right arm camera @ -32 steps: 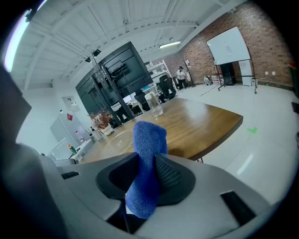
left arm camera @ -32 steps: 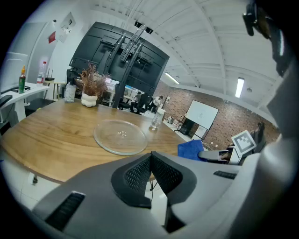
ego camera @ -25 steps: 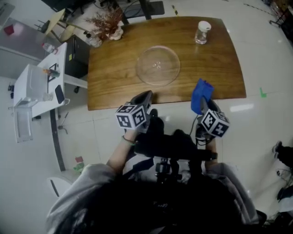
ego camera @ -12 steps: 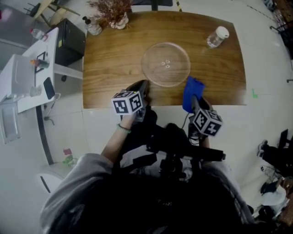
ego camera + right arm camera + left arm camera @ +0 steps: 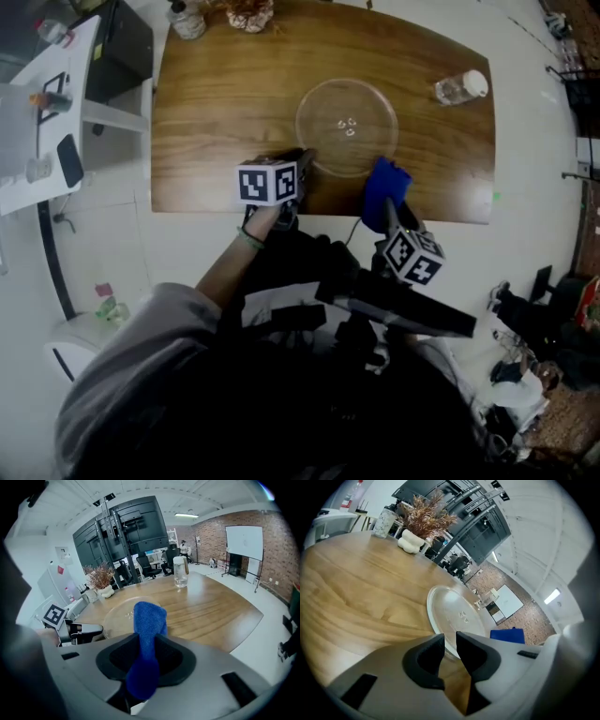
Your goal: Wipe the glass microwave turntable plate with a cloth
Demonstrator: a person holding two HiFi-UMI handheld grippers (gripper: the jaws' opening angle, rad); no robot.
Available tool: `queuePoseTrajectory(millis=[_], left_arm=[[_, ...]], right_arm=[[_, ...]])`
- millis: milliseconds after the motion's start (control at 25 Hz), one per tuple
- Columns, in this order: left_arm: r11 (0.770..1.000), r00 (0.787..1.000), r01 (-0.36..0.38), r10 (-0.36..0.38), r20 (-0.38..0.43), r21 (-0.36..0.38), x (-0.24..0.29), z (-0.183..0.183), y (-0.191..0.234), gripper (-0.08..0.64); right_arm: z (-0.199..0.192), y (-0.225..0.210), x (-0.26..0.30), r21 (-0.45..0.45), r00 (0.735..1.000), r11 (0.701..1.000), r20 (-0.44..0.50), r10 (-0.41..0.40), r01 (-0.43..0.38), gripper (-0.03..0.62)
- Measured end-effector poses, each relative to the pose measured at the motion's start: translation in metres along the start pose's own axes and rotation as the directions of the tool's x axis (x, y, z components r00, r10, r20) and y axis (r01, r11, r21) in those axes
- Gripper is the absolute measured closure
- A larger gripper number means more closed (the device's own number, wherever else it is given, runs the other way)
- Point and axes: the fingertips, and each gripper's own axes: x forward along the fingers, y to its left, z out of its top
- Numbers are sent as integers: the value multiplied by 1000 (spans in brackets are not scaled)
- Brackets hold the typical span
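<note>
While bottle (image 5: 459, 87) and plant (image 5: 248, 11) stand apart on worktop (image 5: 216, 112), plate (image 5: 347, 127) lies just beyond left gripper (image 5: 449, 638), narrowly parted. Right gripper (image 5: 149, 643) clamps cloth (image 5: 149, 618) alongside.

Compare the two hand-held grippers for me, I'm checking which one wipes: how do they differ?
The right hand-held gripper is shut on the blue cloth; the left hand-held gripper is empty, jaws a narrow gap apart. The left points at the glass plate's near-left rim, the right at its near-right rim. Both hover at the table's near edge.
</note>
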Motion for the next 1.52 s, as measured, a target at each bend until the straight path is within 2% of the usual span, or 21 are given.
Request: queuePoseTrajectory(millis=[160,320,520,600,680,840,1000,1120,1240,1320,1520], left_arm=[[997,1000,-6,4,-22,-77,-3,11,18,494],[987,995,-6,-10,-97,-162,1,14,28,494],[992,987,22,-41,-157,-126,9,16,24,497],[995,984,21,-38,-174,-100,11,17,23,511],[994,982,32,-50,-182,-104,11,17,23,512],[991,979,54,-78,-190,-125,11,18,24,518],[989,977,63,-88,-194,-132,11,16,22,518],[988,975,68,-95,-201,-139,10,14,22,520],[989,975,66,-92,-200,-133,10,15,22,521],[990,977,59,-83,-198,-126,11,16,22,522],[991,977,60,-83,-195,-123,12,17,23,523]], right_arm=[[13,14,12,-45,1000,999,-4,-11,10,472],[33,29,28,-64,1000,998,3,-11,11,472],[60,56,52,-97,1000,995,17,12,-10,472],[67,73,64,-121,999,992,13,43,-41,472],[75,95,75,-162,996,983,4,90,-89,472],[94,142,102,-287,982,940,-27,187,-187,474],[95,176,135,-420,967,871,-114,226,-253,472],[78,179,159,-521,966,816,-190,174,-249,472],[69,171,175,-608,977,769,-188,101,-196,472],[71,170,177,-629,979,754,-178,97,-189,472],[79,161,180,-641,978,742,-182,101,-196,472]])
